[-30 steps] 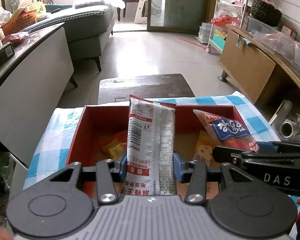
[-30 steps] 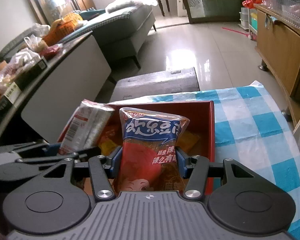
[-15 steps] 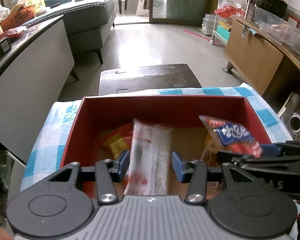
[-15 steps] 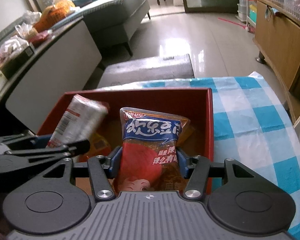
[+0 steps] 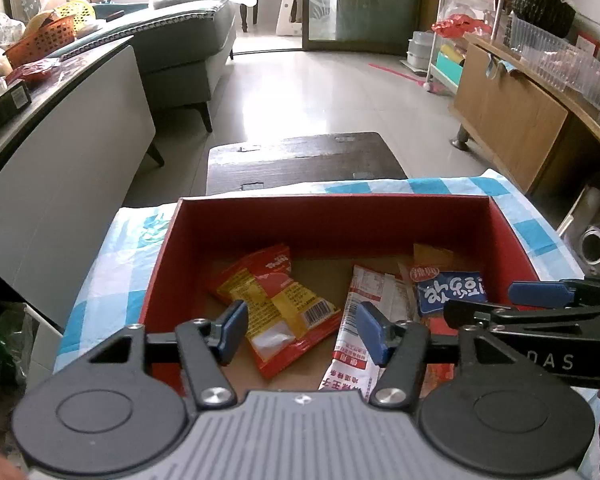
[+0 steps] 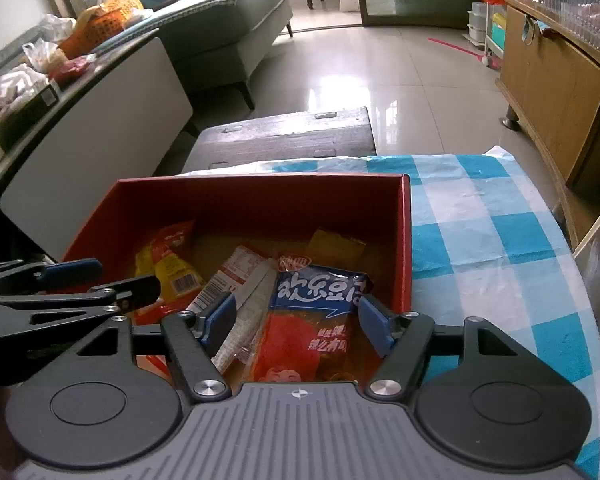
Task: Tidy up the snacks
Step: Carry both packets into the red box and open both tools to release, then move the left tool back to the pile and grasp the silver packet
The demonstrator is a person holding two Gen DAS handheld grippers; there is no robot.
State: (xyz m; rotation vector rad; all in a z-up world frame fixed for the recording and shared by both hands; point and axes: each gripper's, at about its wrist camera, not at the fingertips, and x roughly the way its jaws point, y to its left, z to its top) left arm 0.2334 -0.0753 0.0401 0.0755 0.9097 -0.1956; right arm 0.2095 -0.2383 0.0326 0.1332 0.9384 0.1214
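Note:
A red cardboard box holds several snack packets. My left gripper hovers over its near left part, jaws opening, with nothing pressed between the pads. A long white-and-red packet lies flat, partly behind the left gripper's right finger. A red-and-yellow packet lies to its left. My right gripper is also opening over a blue-and-red packet, which rests on the box floor between the pads, free of them. The left gripper shows at the right wrist view's left edge.
The box stands on a blue-and-white checked tablecloth. A small yellow packet lies at the back of the box. Beyond are a dark low table, a grey sofa, a white counter and a wooden cabinet.
Both grippers let go of their packets and their jaws widened. The white-and-red packet dropped from upright to lying flat in the box. The blue-and-red packet sank onto the box floor.

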